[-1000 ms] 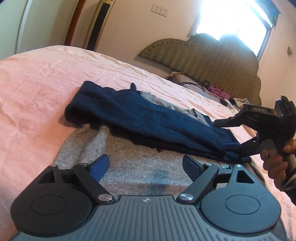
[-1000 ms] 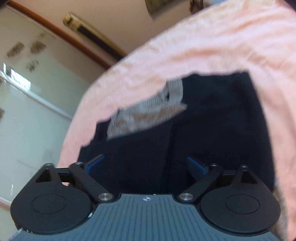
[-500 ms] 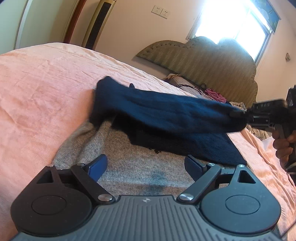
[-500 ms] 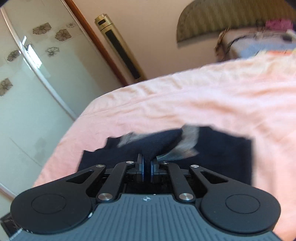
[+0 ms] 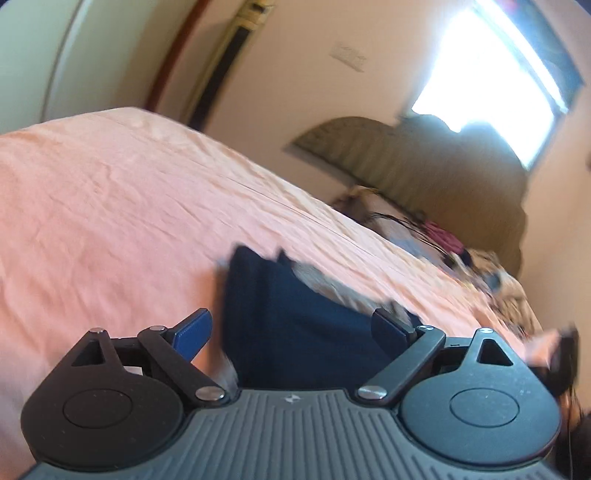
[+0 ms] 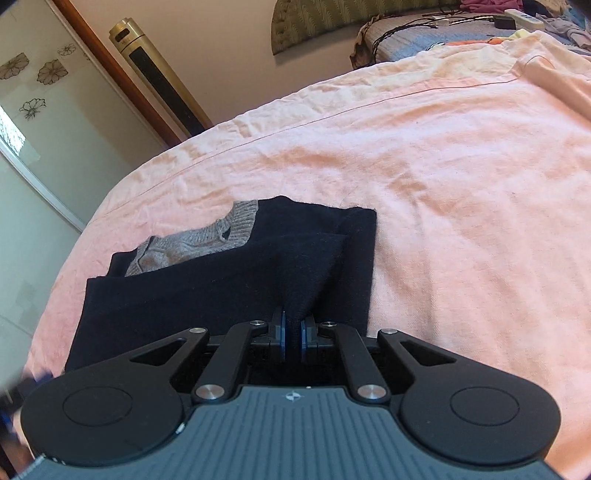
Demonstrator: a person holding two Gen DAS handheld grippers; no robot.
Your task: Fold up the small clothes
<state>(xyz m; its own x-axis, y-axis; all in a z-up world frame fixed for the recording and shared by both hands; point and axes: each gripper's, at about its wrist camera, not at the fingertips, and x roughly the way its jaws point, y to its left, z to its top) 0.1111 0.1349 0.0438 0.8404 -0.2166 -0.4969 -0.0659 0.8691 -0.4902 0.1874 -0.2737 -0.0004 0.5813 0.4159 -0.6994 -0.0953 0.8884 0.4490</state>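
A small navy and grey knit sweater [image 6: 236,280] lies folded on the pink bedsheet [image 6: 461,192], its grey collar [image 6: 207,240] showing at the far left. My right gripper [image 6: 293,332] is shut on a navy fold of the sweater and pulls it up into a peak. In the left wrist view the sweater [image 5: 295,325] is blurred and lies between and beyond my fingers. My left gripper [image 5: 291,332] is open and empty just above it. The right gripper shows as a dark blur [image 5: 565,365] at the right edge.
The bedsheet [image 5: 110,221] stretches wide to the left and far side. A padded headboard [image 5: 424,162] and a clutter of cables and clothes [image 6: 480,26] sit at the bed's head. A tall gold tower fan [image 6: 159,77] and a glass wardrobe door [image 6: 33,122] stand beyond the bed's edge.
My right gripper closed on the navy sleeve, lifted it and carried it across the sweater, now holding it low over the folded stack. My left gripper rose and tilted, staying open.
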